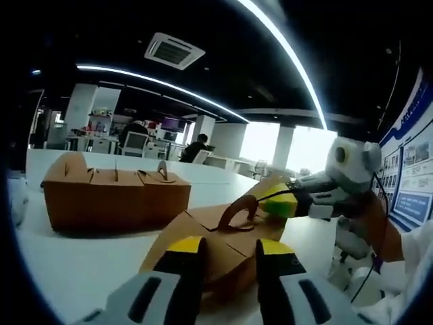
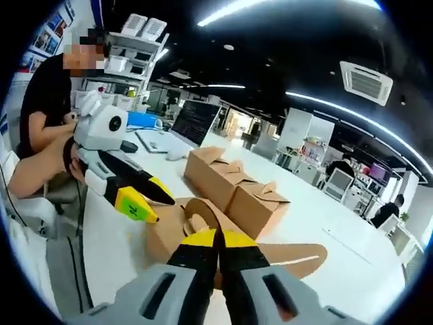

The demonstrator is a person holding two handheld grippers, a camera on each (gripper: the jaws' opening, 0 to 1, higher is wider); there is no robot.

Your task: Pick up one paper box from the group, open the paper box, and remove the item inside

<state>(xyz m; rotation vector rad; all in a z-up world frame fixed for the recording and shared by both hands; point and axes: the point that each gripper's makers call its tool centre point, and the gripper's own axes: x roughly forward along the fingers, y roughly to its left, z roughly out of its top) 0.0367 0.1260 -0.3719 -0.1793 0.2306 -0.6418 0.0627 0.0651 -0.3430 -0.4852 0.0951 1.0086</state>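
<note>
- Left gripper view: the left gripper [image 1: 226, 261], grey with yellow-tipped black jaws, is reaching at the near end of a brown cardboard gable box with a curved handle tab [image 1: 226, 233]; its jaws are standing apart on either side of the box end, and whether they are pressing it I cannot tell.
- Same view: the right gripper [image 1: 281, 202] is coming in from the right and meeting the box's far top corner; a bare forearm is showing behind it.
- Same view: the brown box is resting on the white table [image 1: 81, 264], part-opened, its handle flap [image 1: 237, 206] lifting clear of the top.
- Same view: a row of matching closed brown gable boxes [image 1: 115, 196] is sitting well apart to the left on the table.
- Same view: wall posters [image 1: 413, 176] are carrying writing too small to read.
- Right gripper view: the right gripper's own jaws are drawn tight together, pinching a brown flap of the box [image 2: 284, 261].
- Same view: the left gripper [image 2: 139, 206] is entering from the left; a small dark mark on its yellow tip is not legible.
- Same view: a seated person in a black top [image 2: 44, 101] is behind it; a laptop [image 2: 193, 122] is open on the table beyond.
- Progress, as a judgement: one box is picked from the group and opening is under way; no item inside is visible, so finishing the opening and removal are left.
</note>
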